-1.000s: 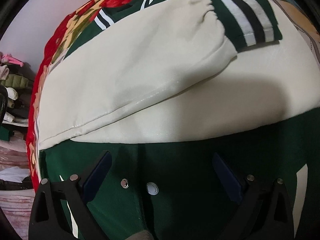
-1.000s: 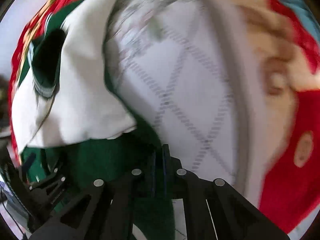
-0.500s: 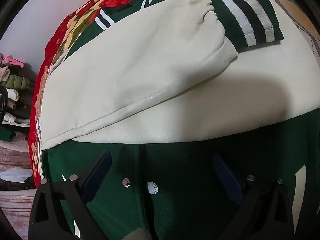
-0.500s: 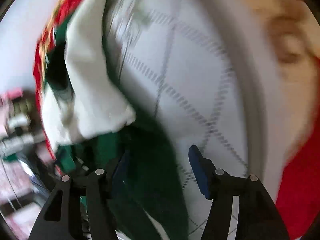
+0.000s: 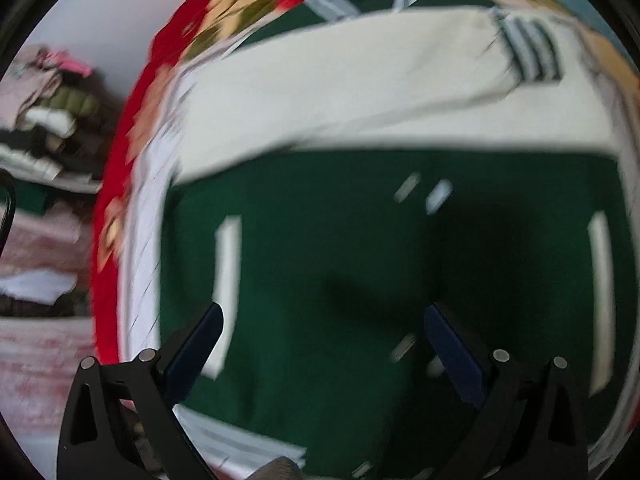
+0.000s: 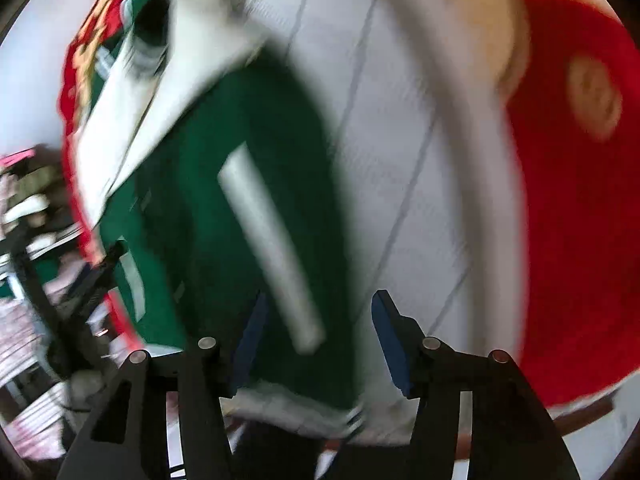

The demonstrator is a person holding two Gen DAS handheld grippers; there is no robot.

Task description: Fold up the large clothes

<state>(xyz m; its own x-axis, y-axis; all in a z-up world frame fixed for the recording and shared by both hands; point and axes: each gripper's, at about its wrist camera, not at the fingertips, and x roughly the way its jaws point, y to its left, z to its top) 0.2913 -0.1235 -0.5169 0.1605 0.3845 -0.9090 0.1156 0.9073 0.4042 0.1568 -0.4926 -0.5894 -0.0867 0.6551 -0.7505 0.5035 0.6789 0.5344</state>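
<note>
A green varsity jacket [image 5: 360,248] with cream sleeves [image 5: 340,92] lies flat on a white quilted sheet over a red floral blanket. One sleeve is folded across the body, its striped cuff [image 5: 532,56] at the upper right. My left gripper [image 5: 322,320] is open and empty above the green front panel. My right gripper [image 6: 320,320] is open and empty above the jacket's [image 6: 224,184] right edge, near a white pocket stripe [image 6: 268,248]. Both views are motion-blurred.
The white quilted sheet [image 6: 400,160] and red floral blanket [image 6: 572,200] extend to the right of the jacket. A shelf of stacked folded clothes [image 5: 48,120] stands at the left beyond the bed edge. The left gripper's dark frame [image 6: 80,280] shows in the right wrist view.
My right gripper has opened and let go of the green jacket edge. Both grippers have pulled back, so more of the jacket's green body and pocket stripes shows.
</note>
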